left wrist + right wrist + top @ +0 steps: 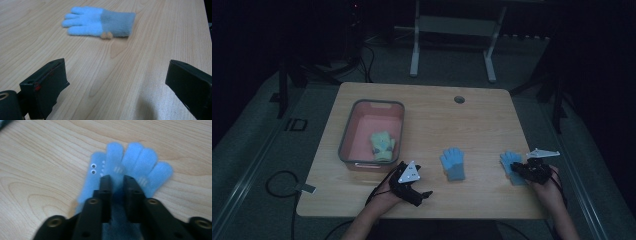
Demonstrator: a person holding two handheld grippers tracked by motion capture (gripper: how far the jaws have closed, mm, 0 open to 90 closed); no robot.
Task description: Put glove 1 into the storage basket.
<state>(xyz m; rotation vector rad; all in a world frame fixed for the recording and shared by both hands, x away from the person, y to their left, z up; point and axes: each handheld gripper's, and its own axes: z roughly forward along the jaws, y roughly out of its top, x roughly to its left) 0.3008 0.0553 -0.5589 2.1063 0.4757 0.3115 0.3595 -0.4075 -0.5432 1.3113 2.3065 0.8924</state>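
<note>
one pale wooden table [482, 115] amid a dark, dim room

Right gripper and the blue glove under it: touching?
Touching. The right gripper view shows the right gripper with its jaws nearly closed, pinching the fabric of the blue glove between them.

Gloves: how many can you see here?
3. A green glove lies in the pink bin, a blue glove on the table's middle, and another blue one between the right gripper's nearly closed jaws.
</note>
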